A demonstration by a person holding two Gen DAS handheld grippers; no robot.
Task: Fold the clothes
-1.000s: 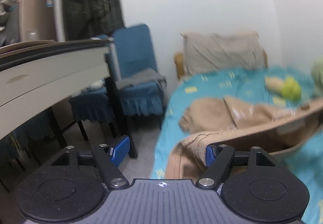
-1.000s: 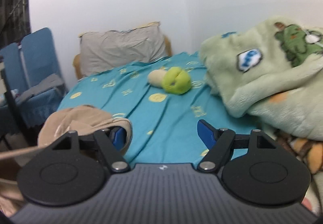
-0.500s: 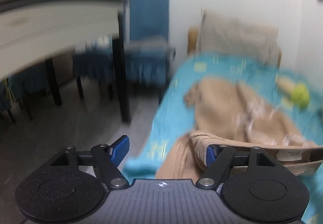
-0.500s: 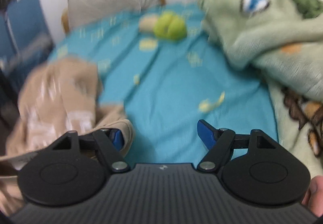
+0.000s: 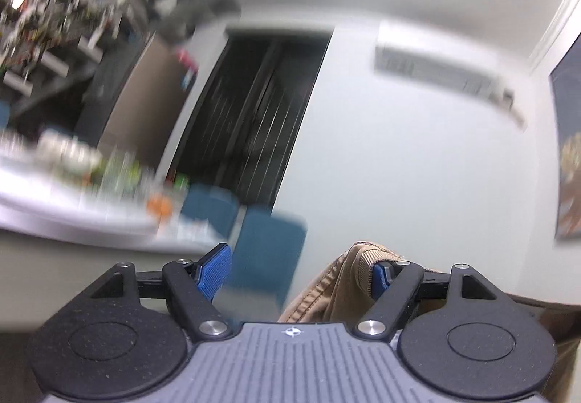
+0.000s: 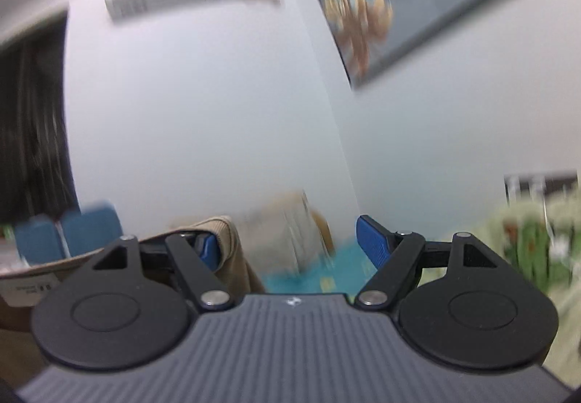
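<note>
A tan garment hangs from both grippers by its ribbed waistband. In the left wrist view the waistband is hooked over the right finger of my left gripper, whose blue pads stand wide apart. In the right wrist view the same tan garment drapes over the left finger of my right gripper, also spread wide. A white label shows on the inside of the band at the left edge. Both views are tilted upward and blurred; the lower part of the garment is hidden below the grippers.
Blue chairs and a cluttered table lie to the left, with a dark doorway behind. A teal bed sheet, a pillow and a green plush blanket sit low ahead. A framed picture hangs on the wall.
Both grippers have swung upward, from looking down at the bed to looking at the wall and ceiling. The tan garment has risen off the bed with them, still hooked on the fingers.
</note>
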